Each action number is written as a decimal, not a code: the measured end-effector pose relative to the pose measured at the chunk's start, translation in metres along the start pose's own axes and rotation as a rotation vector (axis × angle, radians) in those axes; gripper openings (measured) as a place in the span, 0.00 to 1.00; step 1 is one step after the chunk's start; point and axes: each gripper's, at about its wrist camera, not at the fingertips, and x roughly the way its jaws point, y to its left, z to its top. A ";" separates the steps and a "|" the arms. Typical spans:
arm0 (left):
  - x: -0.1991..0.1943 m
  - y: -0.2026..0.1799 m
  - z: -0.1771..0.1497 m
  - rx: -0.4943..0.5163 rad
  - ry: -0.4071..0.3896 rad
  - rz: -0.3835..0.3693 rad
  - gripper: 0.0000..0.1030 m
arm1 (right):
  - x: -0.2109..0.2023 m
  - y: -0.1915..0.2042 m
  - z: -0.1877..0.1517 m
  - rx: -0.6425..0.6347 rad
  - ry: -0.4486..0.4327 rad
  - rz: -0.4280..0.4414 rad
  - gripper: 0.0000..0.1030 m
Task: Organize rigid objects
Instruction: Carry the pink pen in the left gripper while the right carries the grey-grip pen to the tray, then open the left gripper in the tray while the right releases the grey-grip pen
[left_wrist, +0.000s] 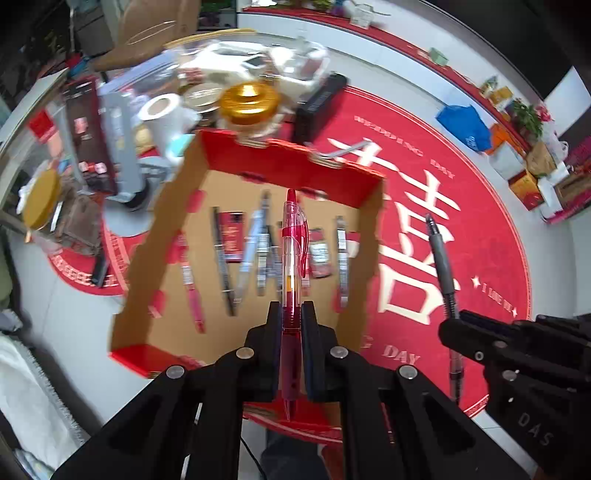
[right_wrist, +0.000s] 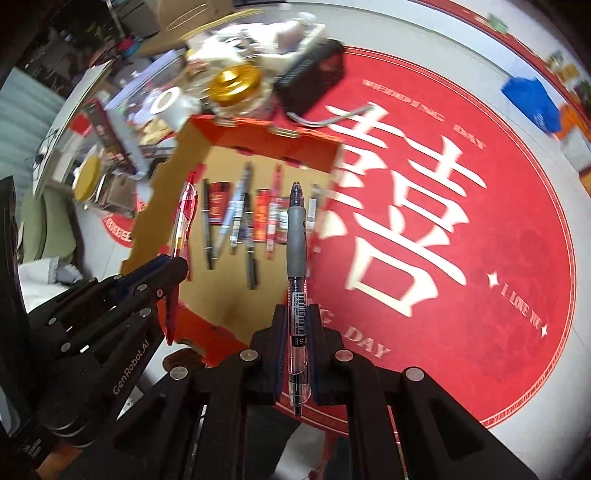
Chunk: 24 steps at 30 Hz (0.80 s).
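Cardboard box (left_wrist: 177, 206) containing loose pens (left_wrist: 225, 262); left tongs (left_wrist: 291, 317) pinching a red pen (left_wrist: 293, 251), right tongs (right_wrist: 297, 325) a black pen (right_wrist: 296, 236).

Bright, even indoor light with strong fisheye bending at the dark corners, motion blur smearing the cardboard box (left_wrist: 255, 236) and background clutter.

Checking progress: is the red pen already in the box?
Not yet. The red pen is clamped in the left gripper, held above the box.
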 end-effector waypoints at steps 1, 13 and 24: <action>-0.002 0.009 0.000 -0.008 0.003 0.010 0.10 | 0.000 0.004 0.001 -0.007 0.003 0.001 0.10; -0.008 0.055 -0.009 -0.034 0.060 0.056 0.10 | -0.004 0.048 0.015 -0.071 0.035 -0.031 0.10; 0.032 0.063 0.008 -0.064 0.110 0.057 0.10 | 0.048 0.057 0.040 -0.065 0.093 -0.018 0.10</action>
